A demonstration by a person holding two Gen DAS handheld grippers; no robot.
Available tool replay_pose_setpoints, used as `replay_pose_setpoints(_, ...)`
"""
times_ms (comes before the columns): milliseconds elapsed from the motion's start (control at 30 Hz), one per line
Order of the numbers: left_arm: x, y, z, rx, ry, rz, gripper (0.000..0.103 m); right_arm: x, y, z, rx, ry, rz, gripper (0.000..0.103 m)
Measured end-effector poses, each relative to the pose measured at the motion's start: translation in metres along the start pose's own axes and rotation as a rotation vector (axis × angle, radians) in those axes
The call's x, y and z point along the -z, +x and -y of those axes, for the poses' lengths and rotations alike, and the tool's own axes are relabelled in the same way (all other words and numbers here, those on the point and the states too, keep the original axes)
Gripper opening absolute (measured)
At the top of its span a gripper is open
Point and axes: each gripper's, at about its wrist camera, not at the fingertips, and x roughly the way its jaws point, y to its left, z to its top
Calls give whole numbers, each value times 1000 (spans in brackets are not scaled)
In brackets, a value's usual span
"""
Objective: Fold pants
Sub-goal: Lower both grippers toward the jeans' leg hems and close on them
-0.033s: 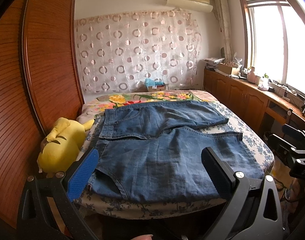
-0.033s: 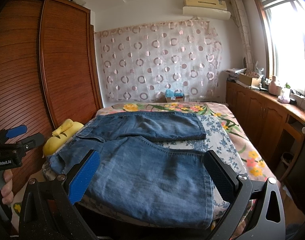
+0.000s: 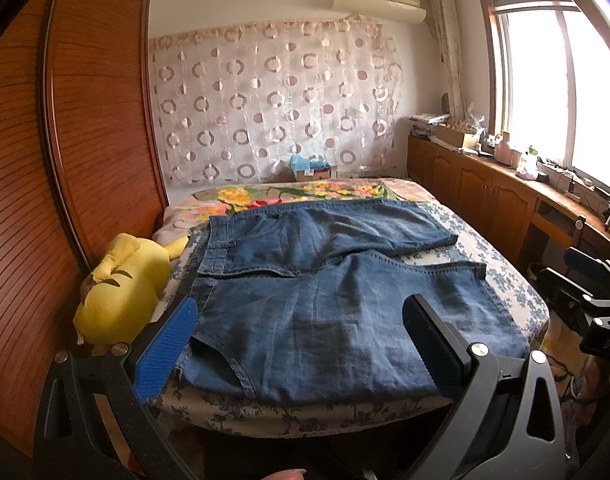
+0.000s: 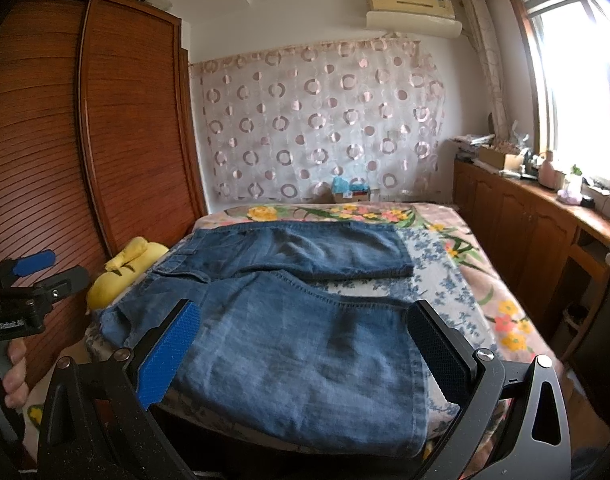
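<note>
Blue denim pants [image 3: 325, 280] lie flat on the bed [image 3: 505, 272], waistband to the left, the two legs spread apart toward the right. They also show in the right wrist view [image 4: 297, 320]. My left gripper [image 3: 301, 336] is open and empty, held in front of the near edge by the waist and near leg. My right gripper [image 4: 305, 340] is open and empty, held in front of the near leg's hem end. Each gripper shows in the other's view, the left gripper [image 4: 29, 280] at the left edge, the right gripper [image 3: 585, 280] at the right edge.
A yellow plush toy [image 3: 121, 292] lies at the bed's left side against the wooden wardrobe [image 3: 65, 200]. A small box [image 3: 311, 168] sits at the bed's far end by the curtain. Wooden cabinets [image 3: 485, 196] with clutter run along the right under the window.
</note>
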Motion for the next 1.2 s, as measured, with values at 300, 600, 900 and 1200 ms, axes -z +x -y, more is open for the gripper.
replay_pose_setpoints(300,16,22,-5,6,-1,-63,103,4,9,8,19,1,-43,103)
replay_pose_setpoints(600,25,37,-18,-2,-13,-104,103,6,13,19,49,7,-64,102)
replay_pose_setpoints(900,37,53,-31,9,-33,-152,103,9,15,27,59,20,-116,96)
replay_pose_setpoints(1200,50,67,-48,43,-49,-175,103,13,15,37,80,37,-209,91)
